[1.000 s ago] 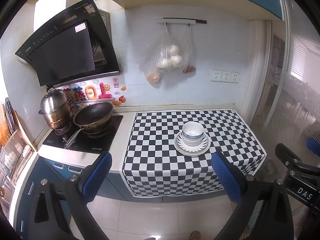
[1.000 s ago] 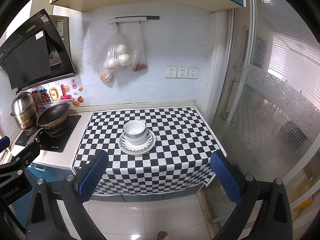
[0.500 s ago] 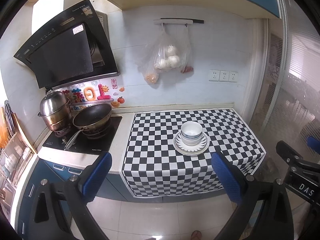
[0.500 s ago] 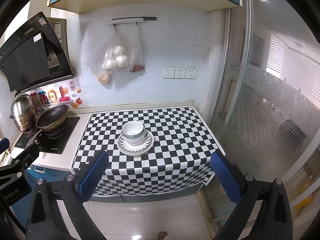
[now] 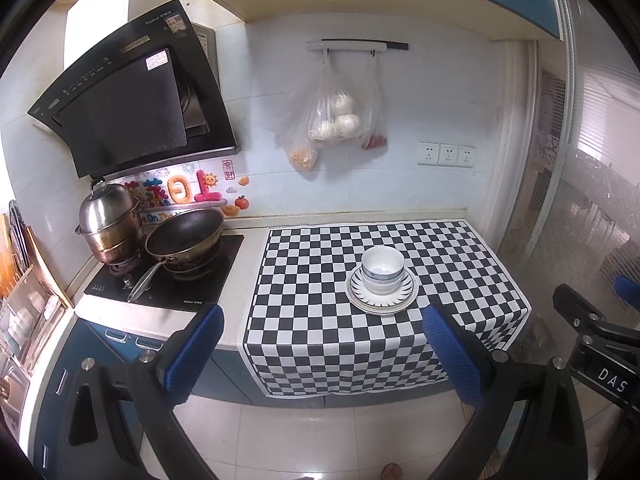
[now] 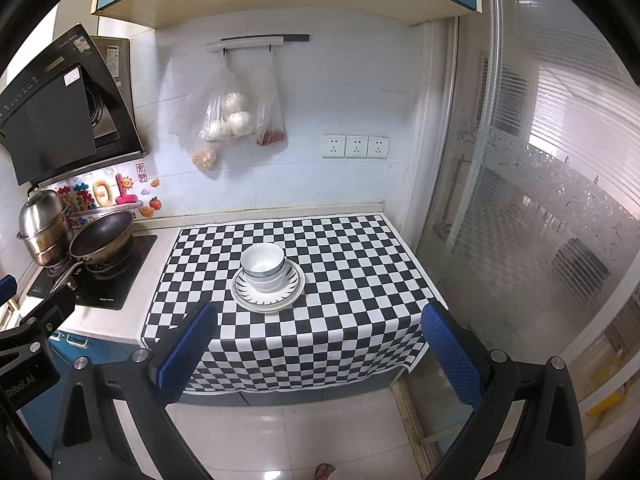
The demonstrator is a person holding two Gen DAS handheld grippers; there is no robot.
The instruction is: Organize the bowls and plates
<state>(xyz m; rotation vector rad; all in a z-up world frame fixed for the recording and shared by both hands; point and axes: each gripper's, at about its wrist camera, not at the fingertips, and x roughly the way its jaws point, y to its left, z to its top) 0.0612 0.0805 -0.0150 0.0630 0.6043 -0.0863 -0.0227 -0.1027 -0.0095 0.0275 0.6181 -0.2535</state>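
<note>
Stacked white bowls [image 5: 382,270] [image 6: 263,266] rest on stacked plates [image 5: 405,298] [image 6: 291,294] with a dark rayed rim, in the middle of the black-and-white checkered cloth [image 5: 312,320] [image 6: 360,280]. My left gripper [image 5: 320,344] is open with nothing between its blue pads, held back from the counter's front edge, above the floor. My right gripper [image 6: 316,344] is open and empty too, equally far back. The dishes lie well ahead of both, untouched.
Left of the cloth, a dark wok [image 5: 184,236] [image 6: 102,238] and a steel steamer pot [image 5: 108,224] [image 6: 42,224] sit on the hob under a black hood [image 5: 128,116]. Plastic food bags [image 5: 332,120] [image 6: 228,116] hang on the wall. A glass door [image 6: 540,200] stands to the right.
Both grippers drifted back slightly from the counter, and the dishes sit a little lower in both views. Nothing on the counter moved.
</note>
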